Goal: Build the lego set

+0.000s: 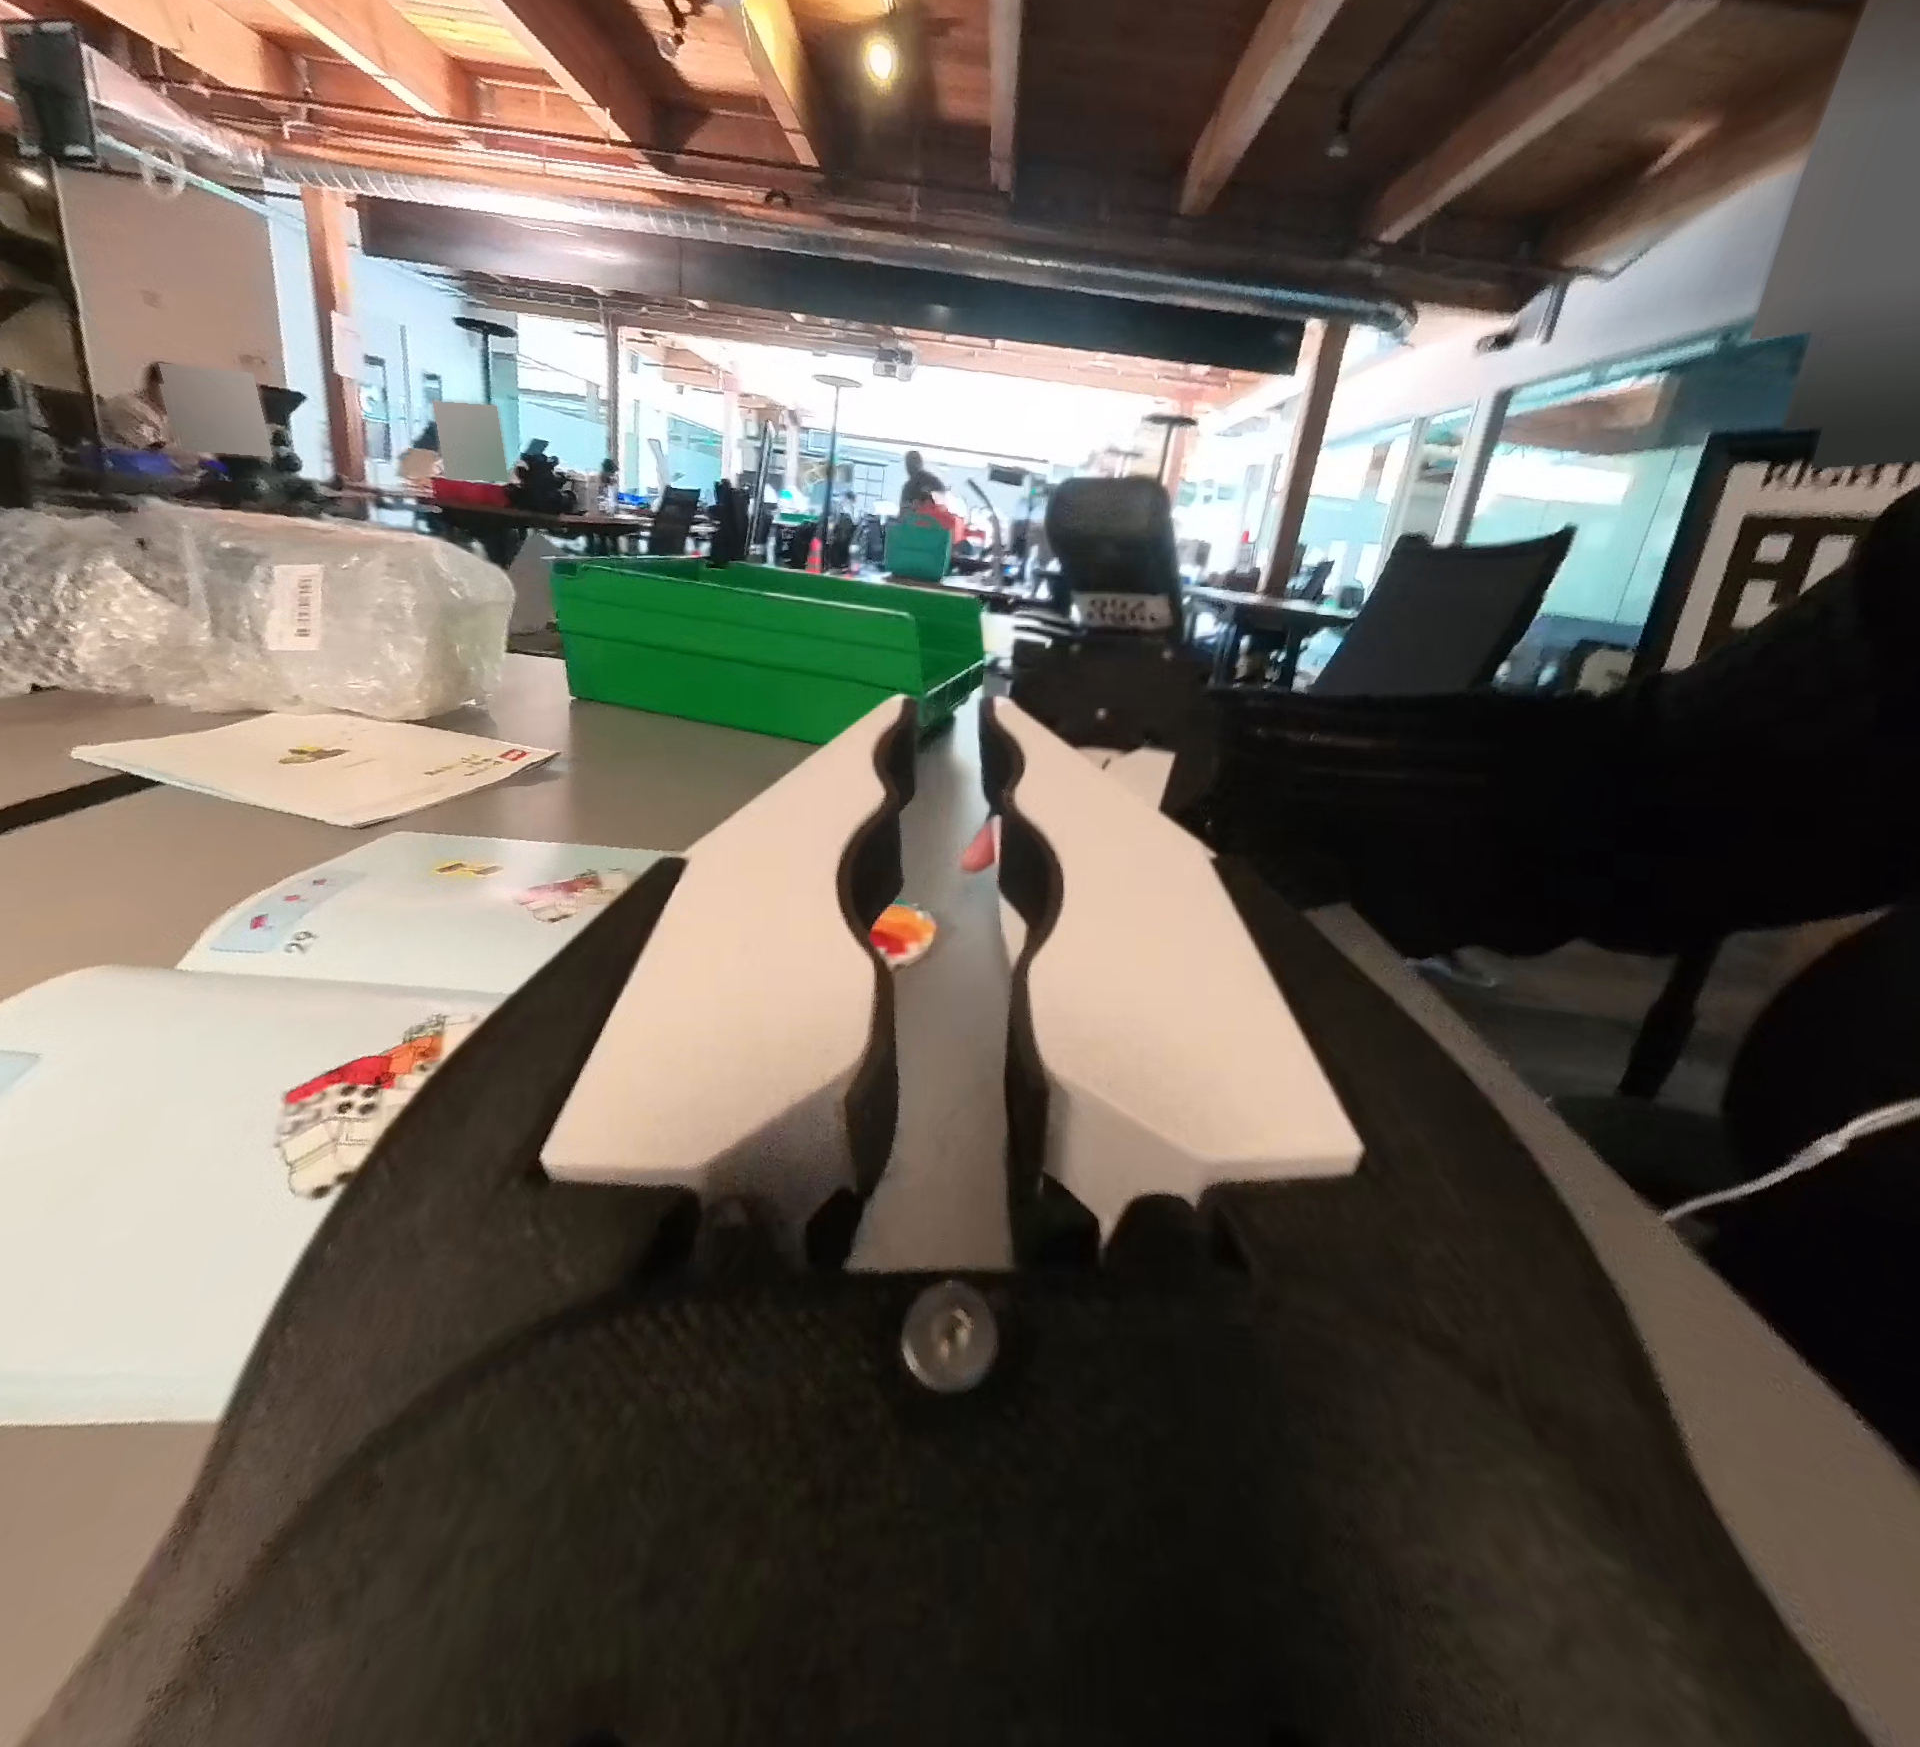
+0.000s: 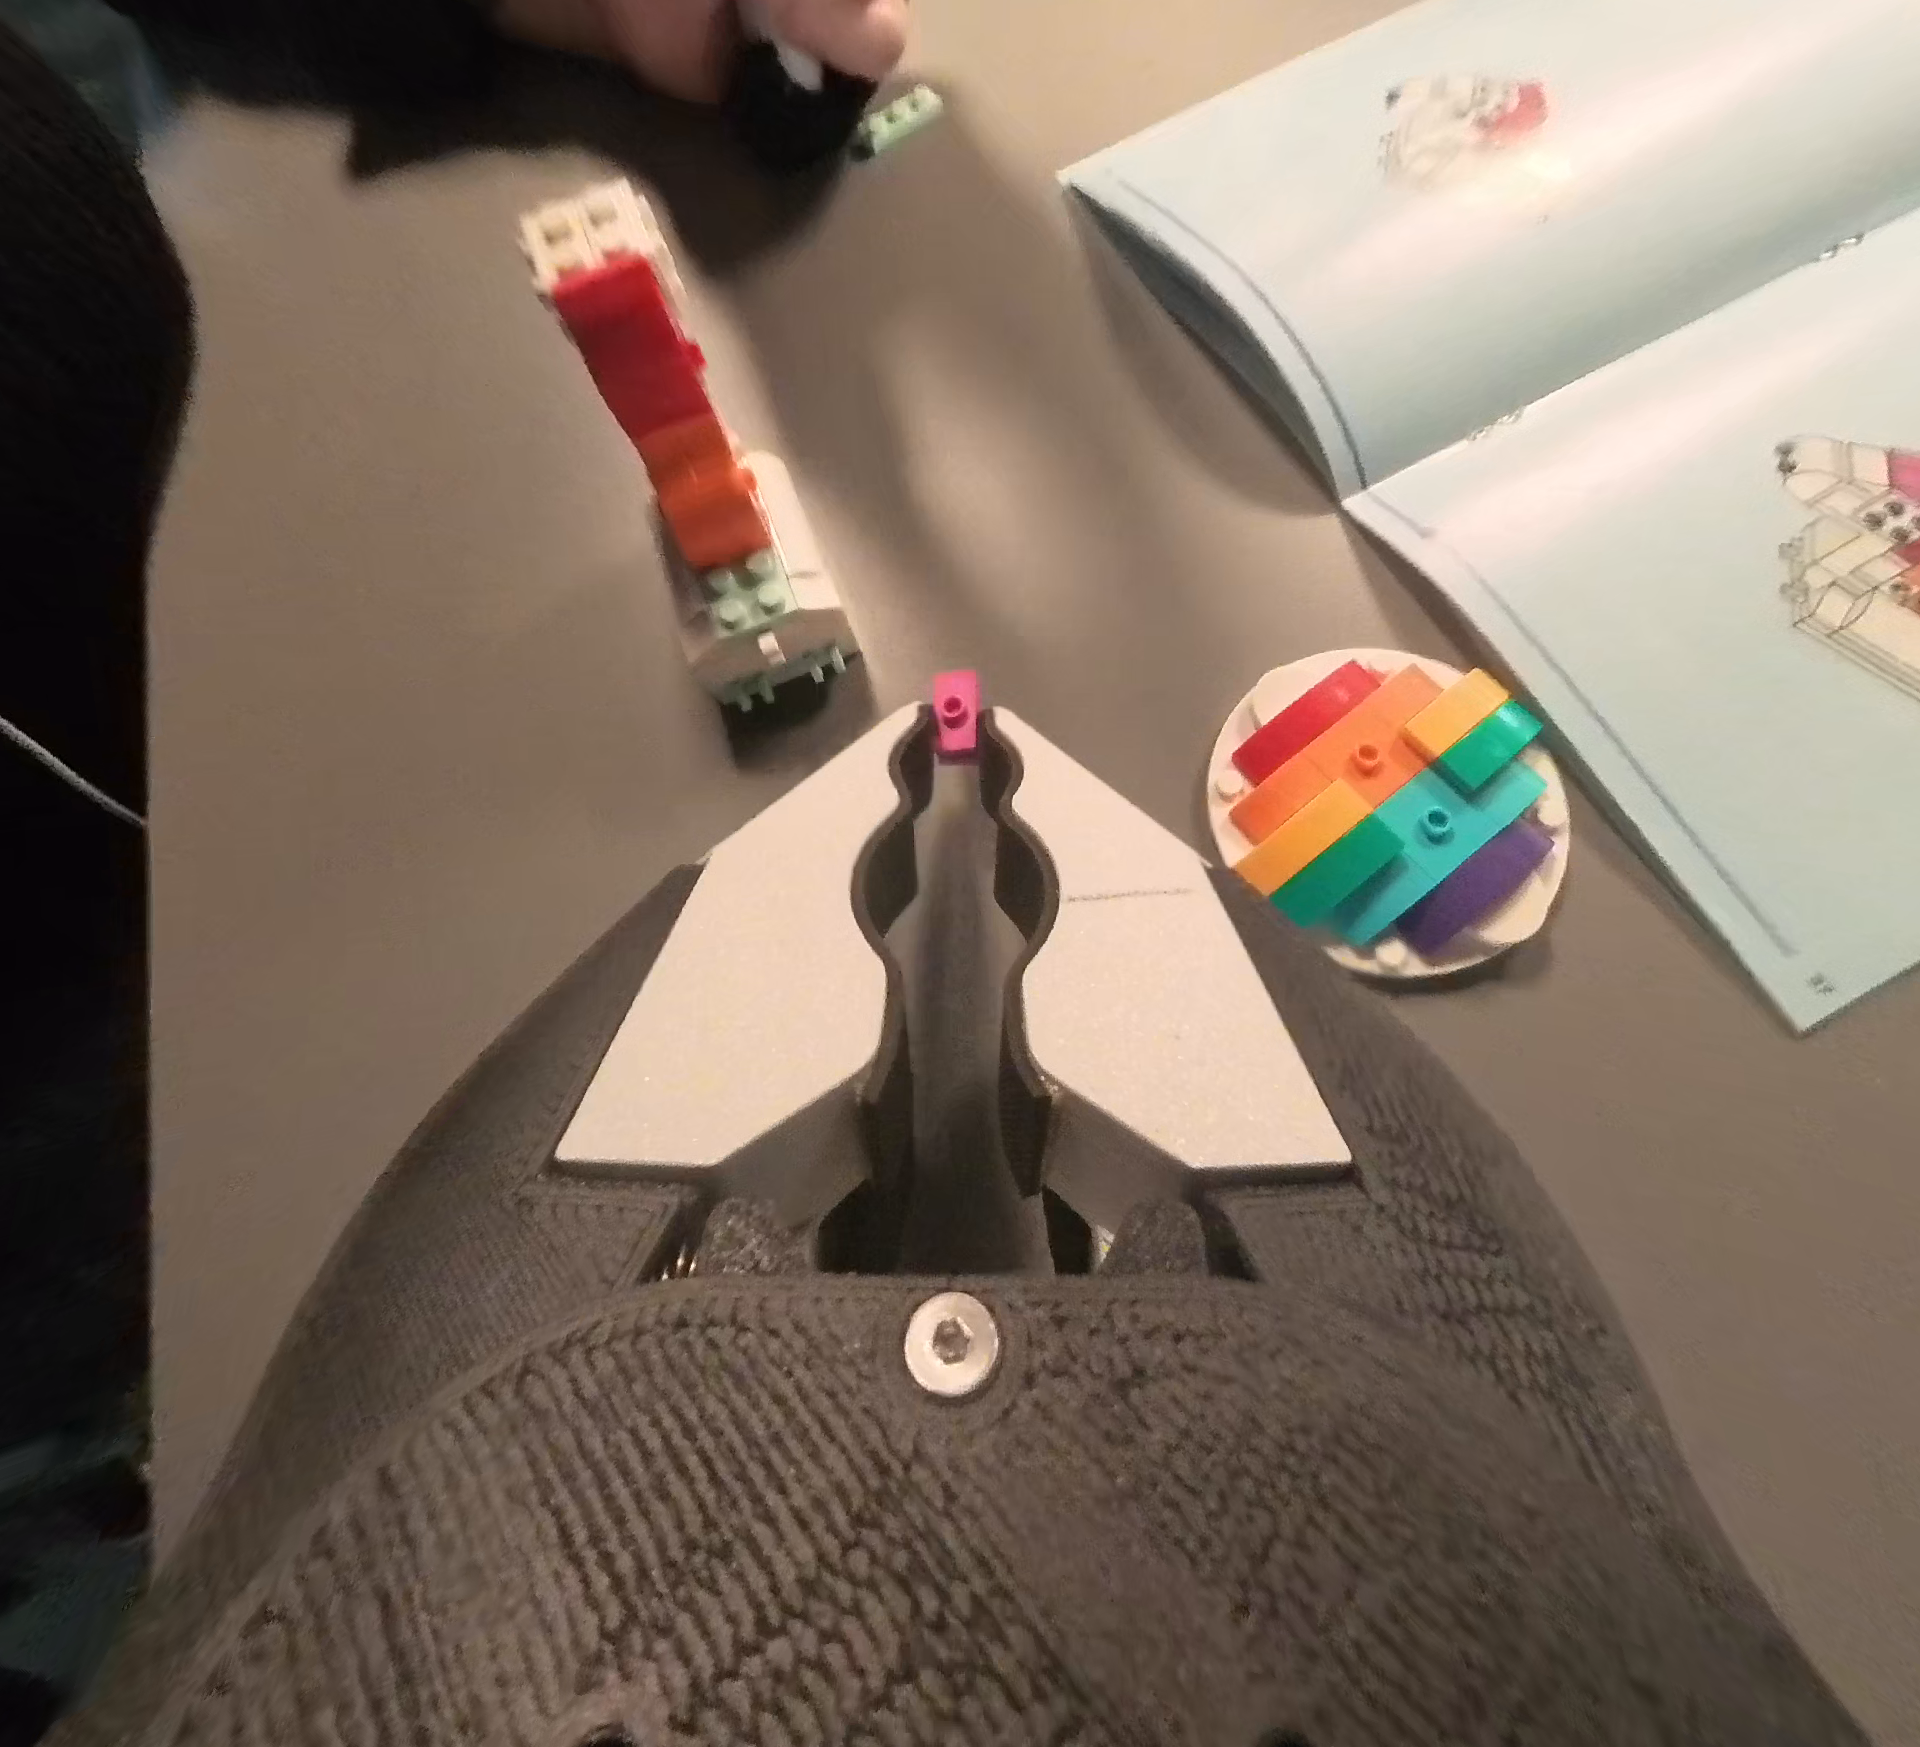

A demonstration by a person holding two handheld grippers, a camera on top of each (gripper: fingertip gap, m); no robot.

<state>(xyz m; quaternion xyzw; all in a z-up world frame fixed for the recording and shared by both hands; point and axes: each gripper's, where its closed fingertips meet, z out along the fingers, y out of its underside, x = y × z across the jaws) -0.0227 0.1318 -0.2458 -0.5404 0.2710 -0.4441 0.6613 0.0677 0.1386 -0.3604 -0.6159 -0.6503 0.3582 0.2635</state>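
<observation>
Right wrist view: my right claw [image 2: 954, 723] pinches a pink brick [image 2: 953, 718] above the surface [image 2: 416, 814]. Rainbow disc [image 2: 1387, 812] and striped body [image 2: 675, 461] assembled, unjoined. Left claw [image 1: 951, 721] narrowly parted, empty.

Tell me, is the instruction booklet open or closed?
Open. In the right wrist view the booklet lies spread flat on the table, with two facing pages and the fold between them showing.

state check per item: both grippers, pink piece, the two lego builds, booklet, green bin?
right gripper: shut on pink piece
left gripper: open slightly, empty
rainbow disc: flat on table
long build: lying on table
booklet: open
green bin: upright
</observation>
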